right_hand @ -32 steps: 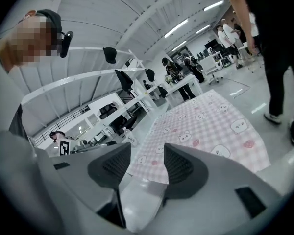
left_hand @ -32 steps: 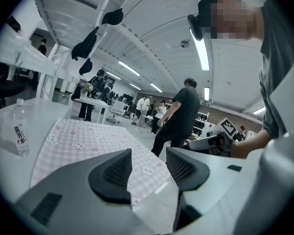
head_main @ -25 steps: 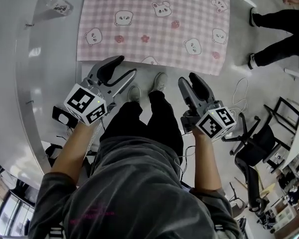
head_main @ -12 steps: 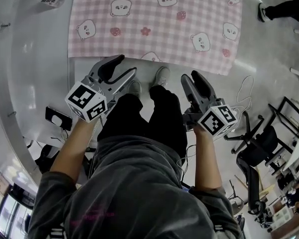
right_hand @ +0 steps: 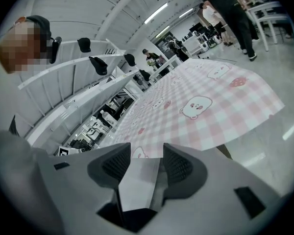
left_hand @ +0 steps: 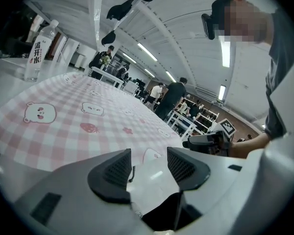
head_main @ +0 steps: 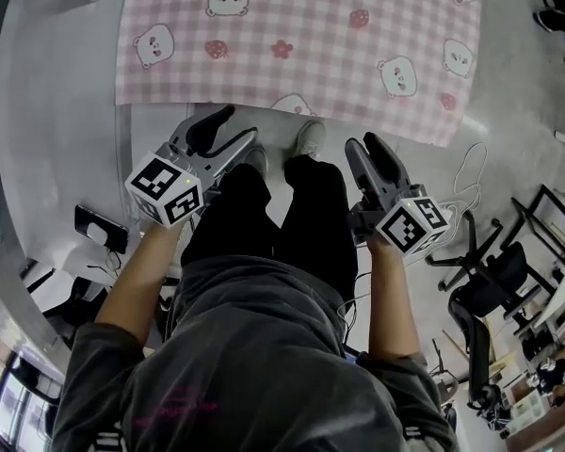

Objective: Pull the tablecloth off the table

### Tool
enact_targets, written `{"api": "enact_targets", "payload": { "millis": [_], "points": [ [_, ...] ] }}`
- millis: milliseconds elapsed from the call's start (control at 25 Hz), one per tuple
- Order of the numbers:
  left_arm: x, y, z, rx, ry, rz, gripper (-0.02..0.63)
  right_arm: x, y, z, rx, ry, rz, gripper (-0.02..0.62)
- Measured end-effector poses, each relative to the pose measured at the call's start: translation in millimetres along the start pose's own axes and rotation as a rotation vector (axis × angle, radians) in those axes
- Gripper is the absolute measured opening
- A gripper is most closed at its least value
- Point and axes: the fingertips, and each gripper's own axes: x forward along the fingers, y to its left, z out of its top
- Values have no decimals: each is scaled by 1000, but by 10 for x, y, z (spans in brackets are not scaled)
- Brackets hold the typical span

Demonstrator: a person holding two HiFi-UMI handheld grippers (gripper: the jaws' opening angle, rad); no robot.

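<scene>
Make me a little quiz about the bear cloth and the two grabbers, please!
1. True or false: the left gripper is shut on the cloth.
2. What is on the table beside the cloth? A) a bottle B) a cup C) a book
3. Fill in the word: the right gripper has its jaws ____, with nothing held between them.

Key: 1 false, its jaws are apart and short of the cloth's edge; 2 A; 3 open.
</scene>
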Motion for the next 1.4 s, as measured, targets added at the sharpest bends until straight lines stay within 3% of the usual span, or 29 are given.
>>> {"api": "enact_targets", "payload": {
  "millis": [600, 880, 1240, 1400],
  "points": [
    [145, 408, -511, -96, 16, 4, 232, 249, -364, -322, 57, 12, -32, 202],
    [220, 575, -459, -170, -26, -2, 236, 303, -502, -259, 154, -50, -13, 202],
    [249, 670, -424, -244, -65, -20, 236, 398, -608, -315, 228, -54, 4, 202],
    [291, 707, -398, -281, -85, -32, 218, 467, -589, -268, 252, -77, 55, 201]
  ]
}}
